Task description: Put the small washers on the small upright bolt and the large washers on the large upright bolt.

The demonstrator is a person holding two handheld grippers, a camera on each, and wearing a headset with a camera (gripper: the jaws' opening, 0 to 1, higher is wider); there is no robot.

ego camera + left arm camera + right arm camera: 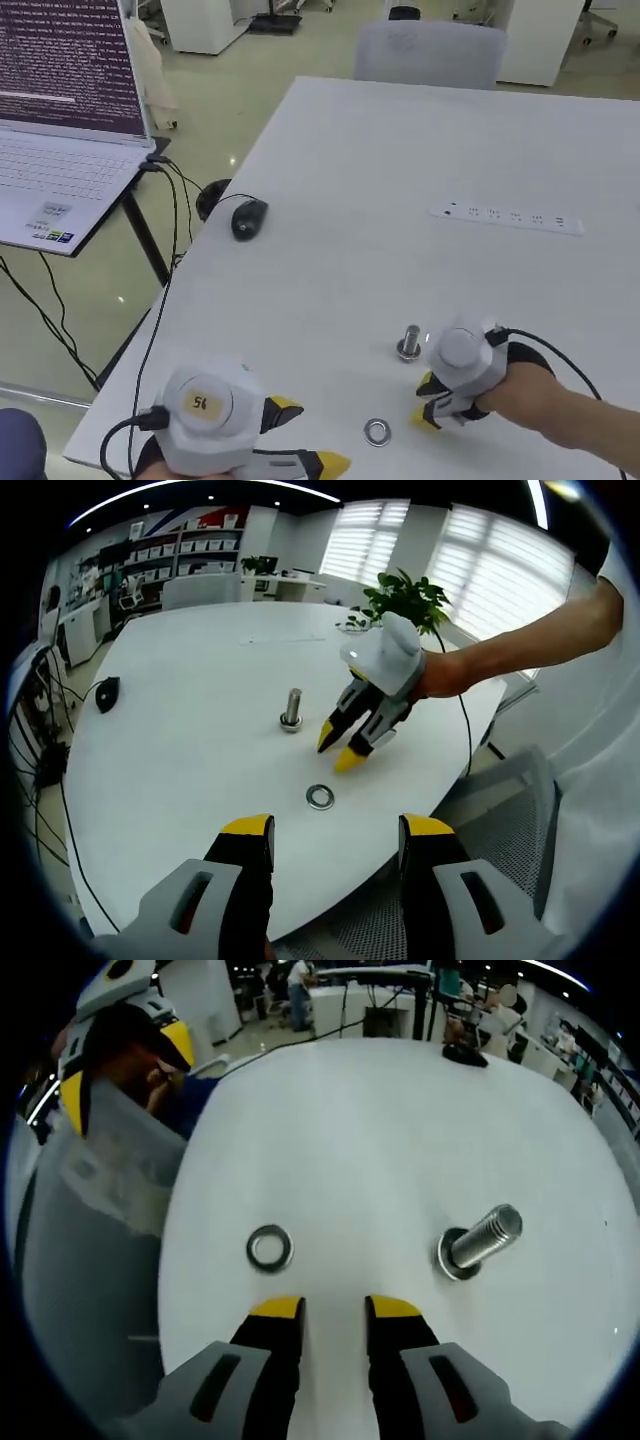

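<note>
Around the upright bolt (409, 343) spread the white table (380, 180), the bolt standing near its front edge. The left gripper (310, 437) hung well to the left of the bolt, jaws wide apart and empty. The right gripper (424, 402) sat just right of the bolt, jaws slightly apart, holding nothing. A power strip (505, 216) lay well beyond the bolt, a mouse (249, 217) far to its left. One washer (377, 432) lay flat just in front of the bolt.

White desk (370, 140). Carries an upright bolt (409, 342) with a washer (377, 432) flat nearby. Farther back, holds a mouse (248, 218) and power strip (505, 217).
</note>
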